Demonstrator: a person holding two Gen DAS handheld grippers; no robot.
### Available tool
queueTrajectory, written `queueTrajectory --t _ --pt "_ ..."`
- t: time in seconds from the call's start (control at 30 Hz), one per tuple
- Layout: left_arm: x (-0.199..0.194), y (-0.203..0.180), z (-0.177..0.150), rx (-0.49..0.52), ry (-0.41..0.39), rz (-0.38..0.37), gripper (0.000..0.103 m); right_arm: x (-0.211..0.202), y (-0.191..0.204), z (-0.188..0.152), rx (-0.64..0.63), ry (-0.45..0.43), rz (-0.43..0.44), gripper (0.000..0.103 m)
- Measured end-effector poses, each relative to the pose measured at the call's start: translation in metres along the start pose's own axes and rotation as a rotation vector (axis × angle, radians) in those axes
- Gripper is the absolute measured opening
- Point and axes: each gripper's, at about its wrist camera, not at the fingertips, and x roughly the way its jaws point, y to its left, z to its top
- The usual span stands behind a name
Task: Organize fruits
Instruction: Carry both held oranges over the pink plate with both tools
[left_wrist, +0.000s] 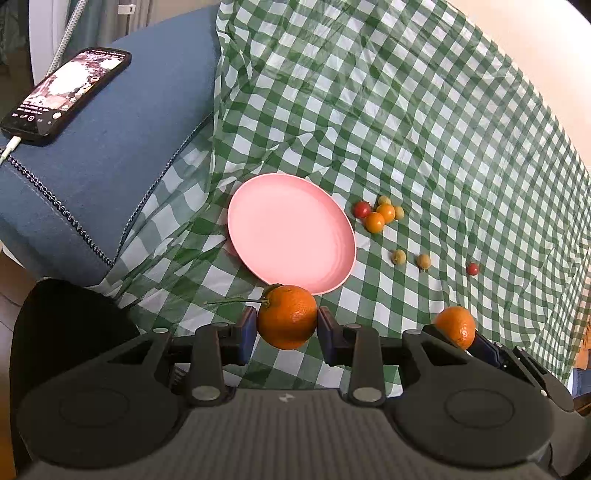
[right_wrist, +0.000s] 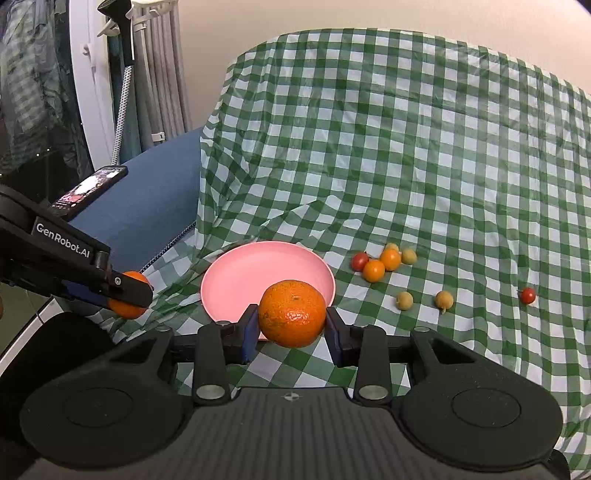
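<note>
Green-checked cloth (right_wrist: 406, 147) drapes blue sofa (left_wrist: 122, 140).

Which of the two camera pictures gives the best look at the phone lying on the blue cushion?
The left wrist view. There the phone lies large and whole on the blue cushion, with its lit screen and plugged-in cable plain. In the right wrist view the phone is small, seen at a flat angle, and its near end is hidden behind the left gripper.

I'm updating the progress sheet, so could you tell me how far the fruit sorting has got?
Nothing is sorted yet: the pink plate is bare. In hand: the left gripper and right gripper each hold a mandarin. Left: the small fruits on the checked cloth.
</note>
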Motion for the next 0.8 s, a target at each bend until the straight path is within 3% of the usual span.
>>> queueTrajectory --t 0.37,0.8 --pt "0.006 0.000 0.008 -0.001 -0.010 -0.007 0.039 0.008 0.000 0.006 -0.013 0.001 -0.006 0.039" --pt "0.032 -0.003 0.050 -0.012 -0.036 -0.005 0.039 0.061 0.003 0.029 -0.025 0.004 0.012 0.039"
